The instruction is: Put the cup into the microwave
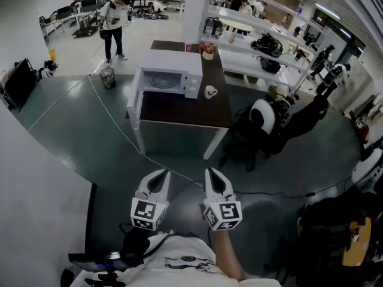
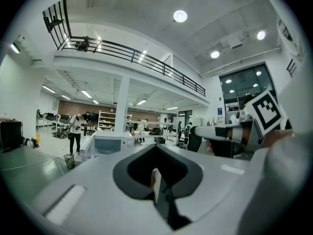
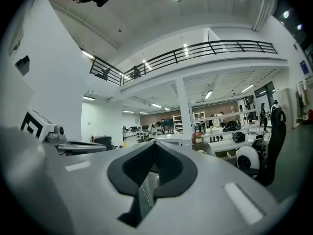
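Observation:
A white microwave (image 1: 167, 79) stands on a dark-topped table (image 1: 185, 112) across the floor, with its door (image 1: 134, 100) swung open to the left. A white cup (image 1: 210, 91) sits on the table just right of the microwave. My left gripper (image 1: 160, 176) and right gripper (image 1: 212, 175) hover side by side over the floor well short of the table, both pointing towards it. Each has its jaws together and holds nothing. In the left gripper view the microwave (image 2: 110, 143) shows small and far beyond the shut left gripper (image 2: 155, 148). The right gripper (image 3: 155, 145) looks shut in its own view.
A cable (image 1: 119, 130) runs across the grey floor past the table's front leg. A black and white office chair (image 1: 263, 121) stands right of the table. A bin (image 1: 108, 78) and a standing person (image 1: 112, 20) are beyond, shelving (image 1: 257, 34) at the back right, a white wall (image 1: 36, 208) at my left.

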`<state>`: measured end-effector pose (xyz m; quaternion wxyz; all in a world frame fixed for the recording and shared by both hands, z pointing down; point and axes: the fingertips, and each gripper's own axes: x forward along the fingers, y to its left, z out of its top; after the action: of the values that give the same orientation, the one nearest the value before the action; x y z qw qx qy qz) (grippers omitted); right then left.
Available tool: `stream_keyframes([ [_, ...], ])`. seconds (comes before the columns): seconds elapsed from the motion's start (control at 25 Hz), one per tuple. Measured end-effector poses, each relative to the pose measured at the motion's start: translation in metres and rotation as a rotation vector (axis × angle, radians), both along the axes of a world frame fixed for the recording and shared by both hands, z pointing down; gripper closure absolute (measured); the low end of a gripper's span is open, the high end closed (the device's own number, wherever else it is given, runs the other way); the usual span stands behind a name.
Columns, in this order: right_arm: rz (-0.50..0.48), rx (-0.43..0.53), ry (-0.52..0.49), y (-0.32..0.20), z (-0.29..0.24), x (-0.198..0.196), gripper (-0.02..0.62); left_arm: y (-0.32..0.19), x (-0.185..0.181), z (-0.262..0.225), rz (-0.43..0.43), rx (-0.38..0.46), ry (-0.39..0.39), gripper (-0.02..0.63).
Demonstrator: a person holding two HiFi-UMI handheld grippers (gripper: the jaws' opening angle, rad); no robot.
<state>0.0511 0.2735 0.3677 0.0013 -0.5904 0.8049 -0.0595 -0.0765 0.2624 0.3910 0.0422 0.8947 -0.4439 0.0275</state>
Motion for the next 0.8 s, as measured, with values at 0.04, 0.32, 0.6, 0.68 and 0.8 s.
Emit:
stream_keyframes([
  [0.04,-0.002,0.002,-0.003,0.000,0.000,-0.006,0.594,0.000,-0.007,0.002,-0.012,-0.005,-0.001,0.607],
  [0.32,-0.025,-0.022,0.009,0.009,0.009,-0.045,0.594,0.012,-0.035,0.021,-0.002,-0.102,0.045,0.607],
  [0.6,-0.034,-0.070,0.019,-0.004,0.025,-0.045,0.594,-0.004,-0.031,0.031,0.007,-0.145,0.090,0.607],
  [0.68,-0.045,-0.069,0.008,-0.018,0.027,-0.042,0.594,-0.015,-0.030,0.033,-0.004,-0.153,0.098,0.607],
  [0.8,-0.079,-0.025,0.048,-0.042,0.017,-0.046,0.594,-0.036,-0.030,0.034,-0.017,-0.158,0.095,0.607],
])
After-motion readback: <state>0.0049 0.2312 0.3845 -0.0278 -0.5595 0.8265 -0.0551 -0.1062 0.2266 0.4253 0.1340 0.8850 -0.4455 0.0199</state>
